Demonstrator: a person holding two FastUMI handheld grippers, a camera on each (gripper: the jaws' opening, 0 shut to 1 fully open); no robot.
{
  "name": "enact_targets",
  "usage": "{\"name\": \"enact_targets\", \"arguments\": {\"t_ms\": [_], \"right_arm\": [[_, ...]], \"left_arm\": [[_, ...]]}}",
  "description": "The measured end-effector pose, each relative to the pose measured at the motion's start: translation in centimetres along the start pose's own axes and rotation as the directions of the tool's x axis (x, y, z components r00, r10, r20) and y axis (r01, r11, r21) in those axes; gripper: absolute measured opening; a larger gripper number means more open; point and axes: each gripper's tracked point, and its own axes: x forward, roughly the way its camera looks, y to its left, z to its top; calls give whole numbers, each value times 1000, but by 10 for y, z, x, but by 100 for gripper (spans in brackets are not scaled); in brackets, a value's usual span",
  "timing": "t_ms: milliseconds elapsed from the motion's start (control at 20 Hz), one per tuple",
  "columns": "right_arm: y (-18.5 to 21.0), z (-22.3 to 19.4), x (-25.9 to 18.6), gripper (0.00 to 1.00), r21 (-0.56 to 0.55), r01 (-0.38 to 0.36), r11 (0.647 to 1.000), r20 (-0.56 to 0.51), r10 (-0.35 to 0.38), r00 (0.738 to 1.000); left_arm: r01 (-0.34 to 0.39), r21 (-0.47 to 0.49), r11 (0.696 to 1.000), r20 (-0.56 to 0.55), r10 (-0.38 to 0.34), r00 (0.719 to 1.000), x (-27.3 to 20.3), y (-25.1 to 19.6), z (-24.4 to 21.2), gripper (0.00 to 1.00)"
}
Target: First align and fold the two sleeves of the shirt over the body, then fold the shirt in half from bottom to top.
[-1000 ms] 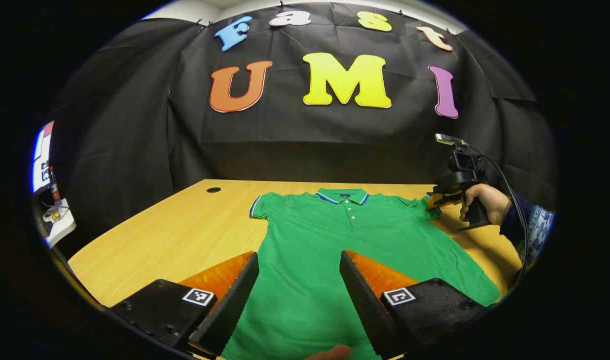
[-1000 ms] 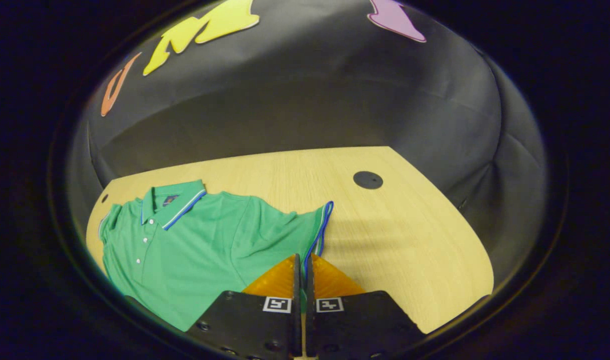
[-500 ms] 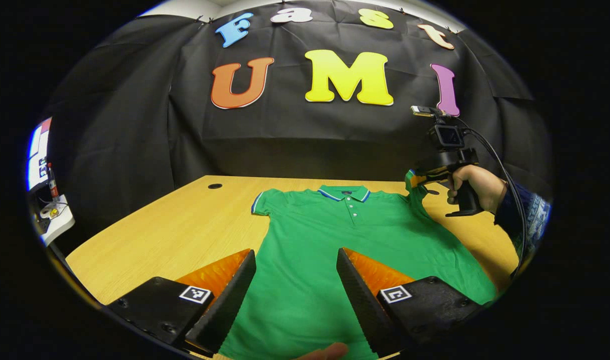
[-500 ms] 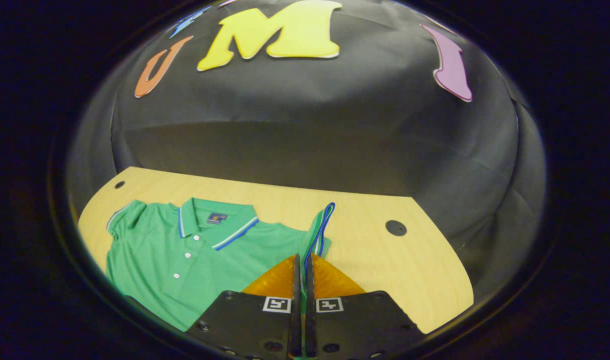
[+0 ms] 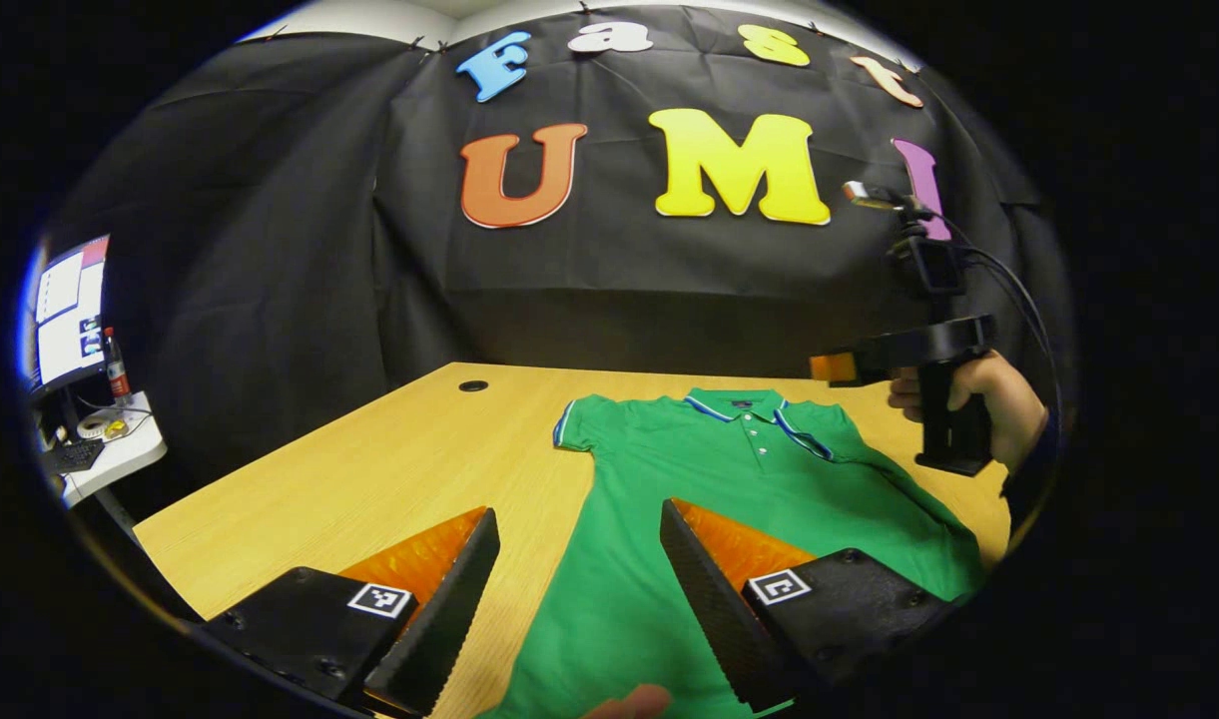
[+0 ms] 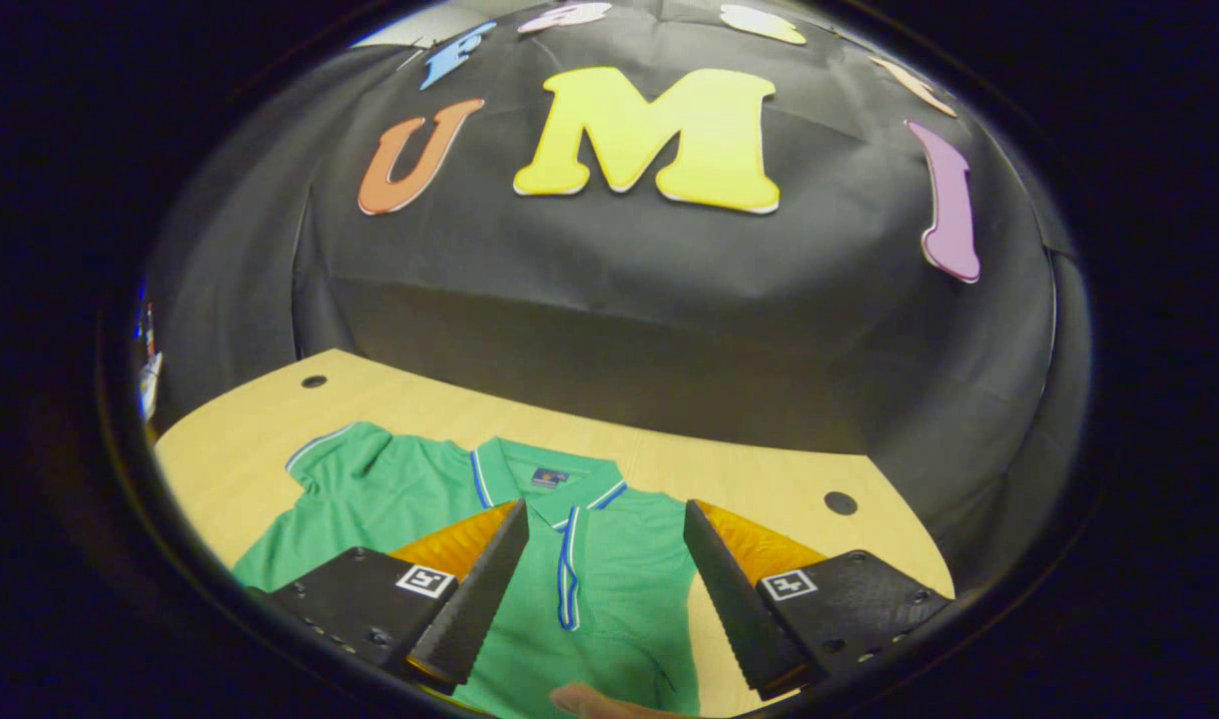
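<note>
Green shirt (image 5: 759,499) on my light wood-grain bench (image 5: 369,469).

The shirt is plain bright green, its collar (image 6: 544,489) edged in blue-and-white stripes, the same striping on the sleeve cuff (image 5: 564,423) and on the folded-over cuff (image 6: 568,579) lying across the chest. Small white buttons (image 5: 762,449) run down the placket. A dark blue label (image 6: 542,476) sits inside the collar. The bench has two black round holes (image 6: 840,502).

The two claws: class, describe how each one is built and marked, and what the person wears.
Left claw: black blocks, each with a square white marker, serrated fingers. Right claw: the same build; the left gripper view shows its black pistol handle, top-mounted camera and black cable. The sleeve looks dark.
</note>
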Motion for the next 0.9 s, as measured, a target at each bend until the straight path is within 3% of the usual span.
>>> {"name": "enact_targets", "arguments": {"t_ms": [200,400,500,600,700,900], "right_arm": [[-34,-6,-51,95,47,62,997,30,-63,998],[-52,-6,-125,95,105,57,993,101,-68,993],[-62,-9,-161,95,73,70,995,147,-80,986],[-76,-23,-201,95,50,133,990,170,-140,975],[-76,-33,-230,95,33,153,988,225,-156,962],[-68,-56,-265,95,41,93,995,247,-101,964]], "left_arm": [[-22,3,1000,4,22,1000,33,5,31,100],[-6,-13,1000,-36,6,999,88,-1,53,100],[13,-44,999,-45,-15,999,117,-3,63,100],[36,-77,996,-92,-43,995,149,-11,63,100],[16,-49,999,-134,-22,991,181,-3,66,100],[3,-103,995,-207,-24,978,238,1,63,100]]}}
